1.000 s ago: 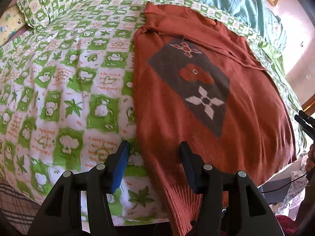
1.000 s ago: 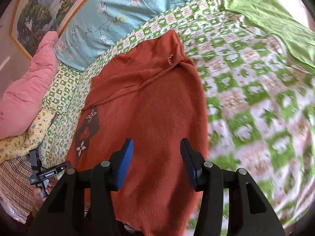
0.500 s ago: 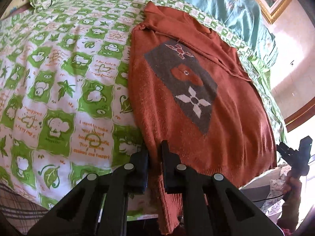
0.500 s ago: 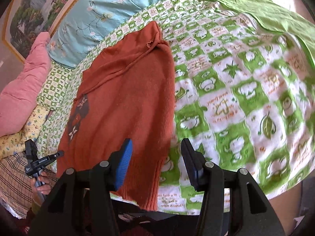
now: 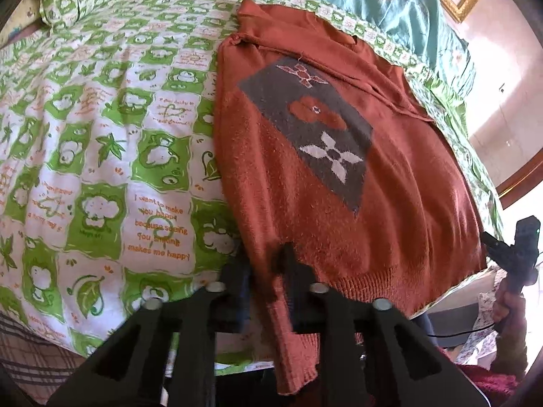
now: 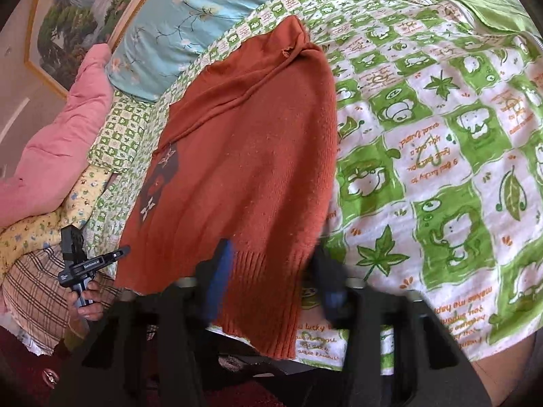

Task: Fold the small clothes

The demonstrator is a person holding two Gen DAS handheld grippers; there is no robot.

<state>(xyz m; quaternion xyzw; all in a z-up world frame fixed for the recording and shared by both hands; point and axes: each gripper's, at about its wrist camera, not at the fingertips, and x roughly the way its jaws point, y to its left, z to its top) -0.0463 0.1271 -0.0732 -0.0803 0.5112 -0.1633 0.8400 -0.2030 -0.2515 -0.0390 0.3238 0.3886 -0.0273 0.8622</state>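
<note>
Left wrist view shows the left gripper point(image 5: 263, 264) clamped on the hem corner of the rust sweater point(image 5: 339, 176), which lies flat along the near edge of the bed point(image 5: 101, 169) with its ribbed hem hanging over. Across the hem, the right gripper point(image 6: 271, 271) stands with jaws apart, straddling the other corner, not yet pinching. Grasping seems underway; next the right should close, then both lift the hem toward the collar.

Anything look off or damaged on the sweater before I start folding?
Yes: the rust-orange sweater has a small frayed hole near its far end, and its ribbed hem hangs off the bed's edge. The left hand-held gripper is shut on the sweater's side edge.
</note>
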